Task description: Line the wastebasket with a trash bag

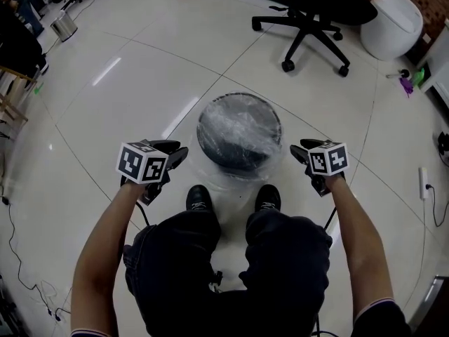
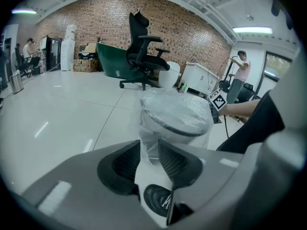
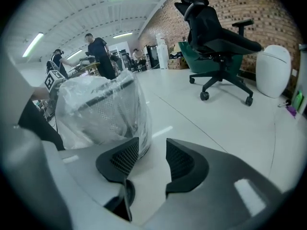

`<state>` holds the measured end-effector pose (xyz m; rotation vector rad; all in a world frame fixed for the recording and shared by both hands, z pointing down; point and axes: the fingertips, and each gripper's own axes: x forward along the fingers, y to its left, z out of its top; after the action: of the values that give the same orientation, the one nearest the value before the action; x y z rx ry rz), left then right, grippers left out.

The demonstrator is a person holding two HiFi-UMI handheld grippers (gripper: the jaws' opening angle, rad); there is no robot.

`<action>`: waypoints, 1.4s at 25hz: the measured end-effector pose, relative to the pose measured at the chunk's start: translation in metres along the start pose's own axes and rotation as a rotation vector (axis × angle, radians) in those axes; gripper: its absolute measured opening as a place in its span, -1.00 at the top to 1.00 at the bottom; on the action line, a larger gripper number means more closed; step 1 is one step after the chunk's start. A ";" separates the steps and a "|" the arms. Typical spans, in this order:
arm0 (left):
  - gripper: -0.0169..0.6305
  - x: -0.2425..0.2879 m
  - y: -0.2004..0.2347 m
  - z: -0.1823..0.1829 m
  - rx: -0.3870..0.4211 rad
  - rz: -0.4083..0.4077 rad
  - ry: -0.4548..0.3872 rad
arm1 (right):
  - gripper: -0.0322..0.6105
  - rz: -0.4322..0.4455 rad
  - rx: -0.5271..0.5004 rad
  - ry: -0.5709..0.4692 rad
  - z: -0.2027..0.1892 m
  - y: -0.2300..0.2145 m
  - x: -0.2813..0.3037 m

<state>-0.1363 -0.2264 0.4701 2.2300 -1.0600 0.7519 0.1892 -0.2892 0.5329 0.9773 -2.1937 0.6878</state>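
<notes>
The round black mesh wastebasket [image 1: 238, 128] stands on the floor just in front of my shoes, with a clear trash bag [image 1: 242, 118] draped over its rim and down its sides. My left gripper [image 1: 175, 159] is at the basket's left side. In the left gripper view its jaws [image 2: 149, 150] stand apart with a strip of the bag's film [image 2: 148, 143] hanging in the gap, the basket [image 2: 175, 114] right behind. My right gripper [image 1: 300, 154] is at the basket's right side. It [image 3: 152, 152] is open and empty, with the bagged basket [image 3: 96, 109] beside its left jaw.
A black office chair [image 1: 309, 12] and a white lidded bin [image 1: 393, 23] stand beyond the basket. A power strip [image 1: 423, 182] lies at the right, cables [image 1: 14, 244] at the left. A metal bin [image 1: 64, 25] is far left. People stand in the background [image 3: 98, 51].
</notes>
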 end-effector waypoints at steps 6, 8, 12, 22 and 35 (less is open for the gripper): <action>0.59 -0.007 -0.015 0.015 0.039 0.000 -0.021 | 0.89 0.030 -0.130 -0.155 0.076 0.035 -0.043; 0.59 -0.006 -0.023 0.012 0.048 -0.021 -0.011 | 0.89 0.069 -0.182 -0.191 0.102 0.058 -0.051; 0.58 0.004 -0.040 -0.004 0.054 -0.081 0.026 | 0.89 0.145 -0.287 -0.185 0.136 0.101 -0.047; 0.59 0.049 -0.041 -0.026 0.028 -0.145 0.072 | 0.89 0.290 -0.400 0.054 0.149 0.142 0.013; 0.59 0.088 -0.029 -0.084 -0.010 -0.188 0.182 | 0.89 0.366 -0.375 0.373 0.104 0.184 0.096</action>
<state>-0.0867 -0.1974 0.5814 2.1687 -0.7545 0.8454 -0.0403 -0.2946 0.4963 0.2350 -2.0724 0.5368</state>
